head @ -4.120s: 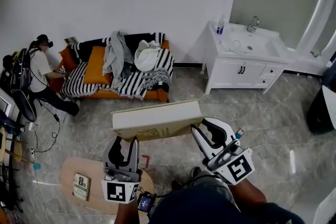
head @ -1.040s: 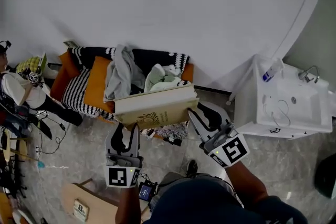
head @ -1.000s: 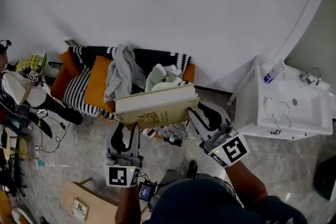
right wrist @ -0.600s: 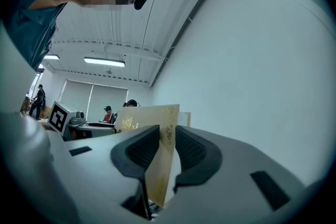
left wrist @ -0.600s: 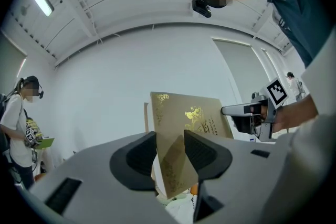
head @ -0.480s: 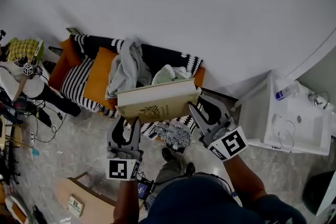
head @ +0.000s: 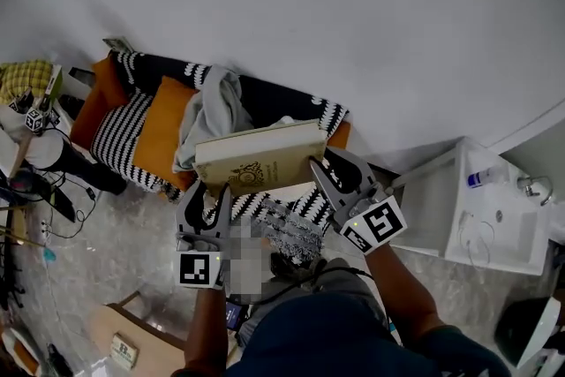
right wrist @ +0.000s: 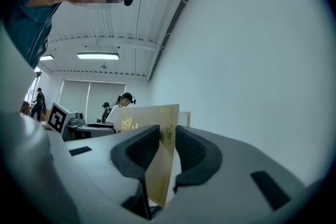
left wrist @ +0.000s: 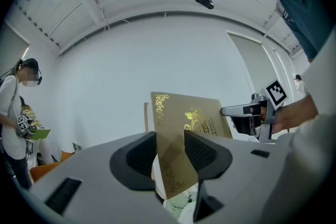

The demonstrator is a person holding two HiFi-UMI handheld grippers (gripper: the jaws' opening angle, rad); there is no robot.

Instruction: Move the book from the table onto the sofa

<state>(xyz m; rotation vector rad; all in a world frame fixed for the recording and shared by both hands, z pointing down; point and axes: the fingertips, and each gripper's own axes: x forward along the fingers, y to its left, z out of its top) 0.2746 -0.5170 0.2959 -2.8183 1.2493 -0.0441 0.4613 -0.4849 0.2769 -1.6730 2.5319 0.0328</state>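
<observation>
Between left hand-held gripper (head: 207,195) and right hand-held gripper (head: 328,173): book (head: 258,156), both jaw pairs clamped on cover's lower edge, sofa (head: 99,106) just beyond. Likely stiff hardcover, fairly heavy, glossy. Hold opposite ends, keep level.

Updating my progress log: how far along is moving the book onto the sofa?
Done: the book is off the table. In hand: the left gripper and right gripper each clamp one end, holding it over the sofa. Left: set it down there and let go.
</observation>
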